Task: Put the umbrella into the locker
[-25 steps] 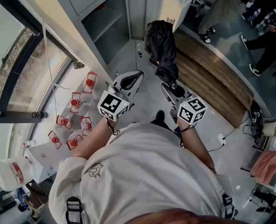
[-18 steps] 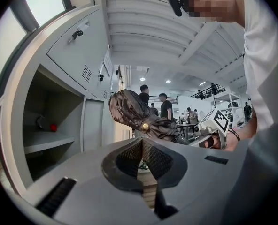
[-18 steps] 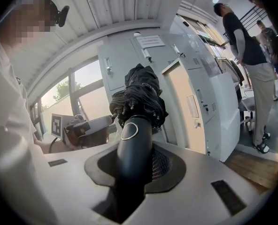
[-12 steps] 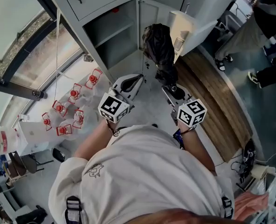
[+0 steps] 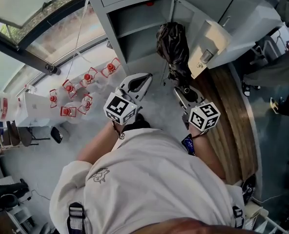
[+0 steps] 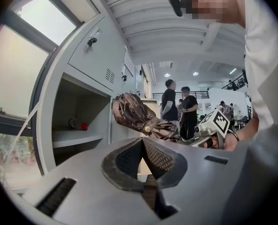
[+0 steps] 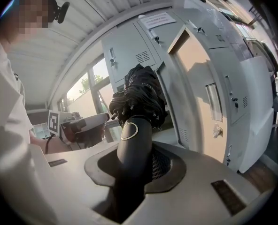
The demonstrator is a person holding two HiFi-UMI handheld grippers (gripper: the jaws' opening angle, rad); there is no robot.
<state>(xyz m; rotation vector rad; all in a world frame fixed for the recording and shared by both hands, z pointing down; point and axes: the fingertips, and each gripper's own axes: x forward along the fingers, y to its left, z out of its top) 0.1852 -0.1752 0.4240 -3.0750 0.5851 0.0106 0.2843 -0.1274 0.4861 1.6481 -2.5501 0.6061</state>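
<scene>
Your right gripper (image 7: 138, 161) is clenched on the black curved handle of the folded dark fabric umbrella (image 5: 173, 45). The umbrella points toward the tall grey metal locker (image 6: 50, 121) and is just outside its open compartment, beside the swung-out, beige-backed door (image 5: 208, 45). On the shelf inside lies a small item with a red end (image 6: 78, 123); what it is cannot be told. Your left gripper (image 6: 142, 142) is closed on nothing.
</scene>
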